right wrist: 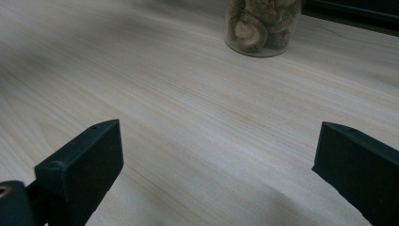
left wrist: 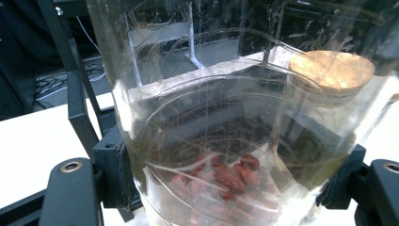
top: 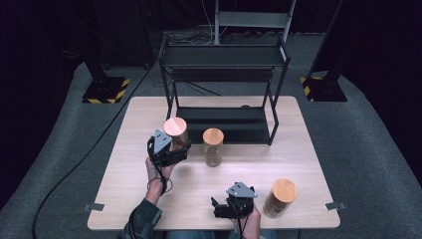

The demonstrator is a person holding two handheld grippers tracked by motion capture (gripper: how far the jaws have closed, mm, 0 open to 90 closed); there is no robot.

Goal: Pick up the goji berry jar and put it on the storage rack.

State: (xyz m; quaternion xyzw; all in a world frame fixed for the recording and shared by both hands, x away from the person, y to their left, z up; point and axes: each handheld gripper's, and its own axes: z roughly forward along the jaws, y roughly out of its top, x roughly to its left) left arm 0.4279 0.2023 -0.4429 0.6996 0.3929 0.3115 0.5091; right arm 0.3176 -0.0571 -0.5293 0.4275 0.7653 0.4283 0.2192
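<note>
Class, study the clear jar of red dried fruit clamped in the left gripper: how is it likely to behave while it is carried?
The jar looks smooth and glassy, so it may slip between the left gripper's jaws. It is tall with contents low down, so probably light and fairly stable upright. If glass, it could break if dropped.

In your left gripper view, the jar clamped between the jaws runs off the top and bottom edges, so its lid and base are cut away, and scratched glass blurs the rack behind it. From above, your left gripper covers that jar's lower body. In your right gripper view, the mushroom jar ahead of the parted jaws loses its upper part at the top edge. The contents of the jar just right of your right gripper are too small to tell.
</note>
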